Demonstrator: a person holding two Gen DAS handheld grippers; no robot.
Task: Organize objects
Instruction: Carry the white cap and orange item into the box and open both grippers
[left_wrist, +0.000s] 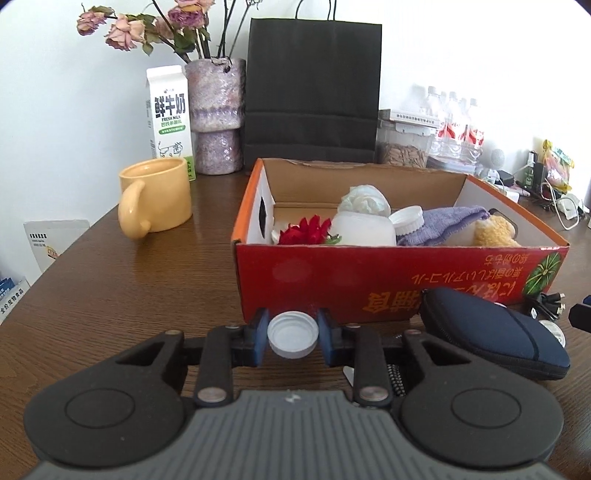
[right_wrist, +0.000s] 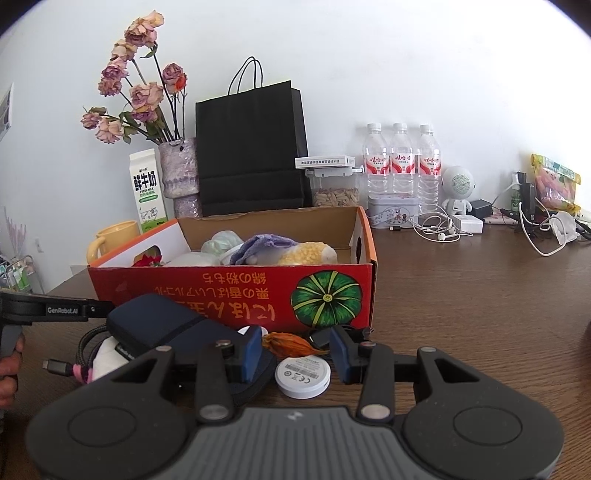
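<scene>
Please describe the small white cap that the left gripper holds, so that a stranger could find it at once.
Find the red cardboard box on the brown table. In front of its near wall, the left gripper pinches the white cap between blue fingers. Unlike the white lid inside the box, it is outside.

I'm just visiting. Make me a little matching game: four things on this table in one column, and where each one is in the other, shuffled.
Things:
1. white cap
2. yellow mug
3. red flower
4. round white disc

Places:
A. inside the red box
B. between the right gripper fingers, on the table
C. left of the box, by the milk carton
D. clamped in the left gripper

Pairs: 1-D, 2-C, 3-A, 4-B
</scene>
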